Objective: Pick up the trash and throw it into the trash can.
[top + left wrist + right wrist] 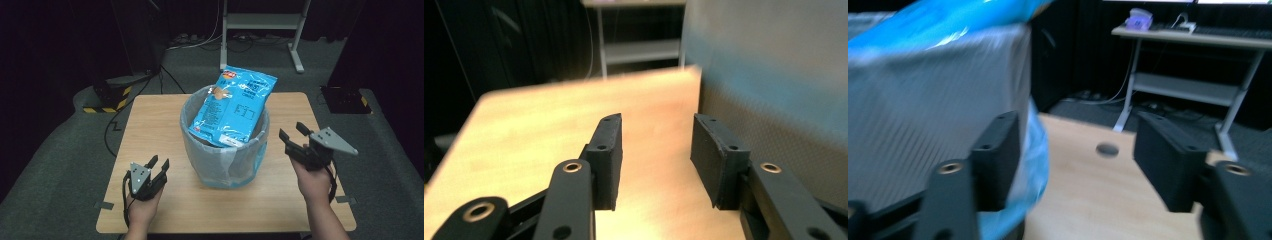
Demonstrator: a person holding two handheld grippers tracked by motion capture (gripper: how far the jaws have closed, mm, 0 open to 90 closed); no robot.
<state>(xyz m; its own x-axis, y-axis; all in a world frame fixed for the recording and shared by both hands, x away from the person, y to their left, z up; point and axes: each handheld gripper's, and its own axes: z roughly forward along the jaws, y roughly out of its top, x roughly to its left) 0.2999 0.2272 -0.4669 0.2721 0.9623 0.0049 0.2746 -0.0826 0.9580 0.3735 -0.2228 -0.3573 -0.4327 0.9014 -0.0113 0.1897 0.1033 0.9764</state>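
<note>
Glossy blue snack bag (234,107) slanting from round lined bin (224,160), left hand-held gripper (158,166) and right hand-held gripper (291,132) open, empty.

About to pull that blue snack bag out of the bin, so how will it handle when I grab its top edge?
The snack bag looks puffed and glossy, so probably light, crinkly and a bit slippery. It leans half out of the lined bin, so it may flop or slide sideways once nudged. The bin itself looks light; it could tip or shift with the pull.
</note>
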